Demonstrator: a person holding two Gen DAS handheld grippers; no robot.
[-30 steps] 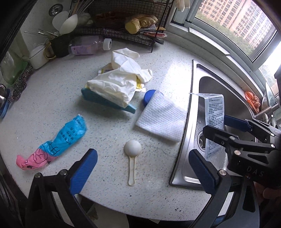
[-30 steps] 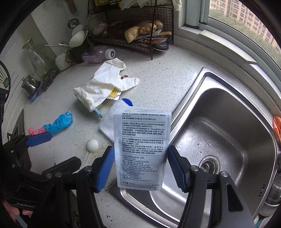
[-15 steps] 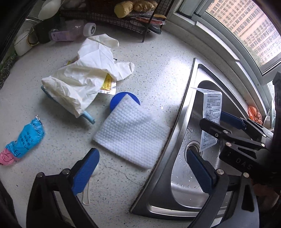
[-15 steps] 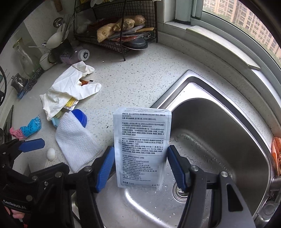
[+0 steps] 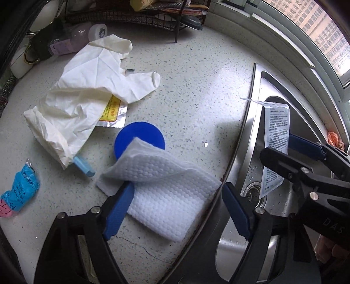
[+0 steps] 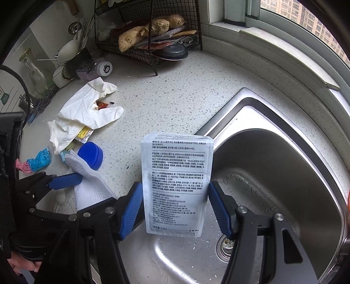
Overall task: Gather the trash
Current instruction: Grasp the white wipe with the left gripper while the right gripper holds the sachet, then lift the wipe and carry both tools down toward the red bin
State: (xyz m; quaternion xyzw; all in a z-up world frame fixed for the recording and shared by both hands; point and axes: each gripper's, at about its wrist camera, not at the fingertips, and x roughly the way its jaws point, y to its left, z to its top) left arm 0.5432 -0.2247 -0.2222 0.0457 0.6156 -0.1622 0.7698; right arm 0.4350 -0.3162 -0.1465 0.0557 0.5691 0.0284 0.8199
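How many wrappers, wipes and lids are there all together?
Wrappers in plain view: 3 (white packet, yellow sachet, blue-pink wrapper)
Wipe: 1
Blue lid: 1
Total: 5

A home kitchen — a steel sink (image 6: pixel 273 174) sunk into a speckled stone counter (image 6: pixel 170 98). Behind the sink stands a wire rack (image 6: pixel 151 43) with ginger; utensils and cups left of it — window (image 6: pixel 306 13) above.

My left camera looks down close over the counter (image 5: pixel 196 91); my right hangs above the sink (image 6: pixel 273 174). Both share the counter (image 6: pixel 164 98) and the sink (image 5: pixel 258 153).
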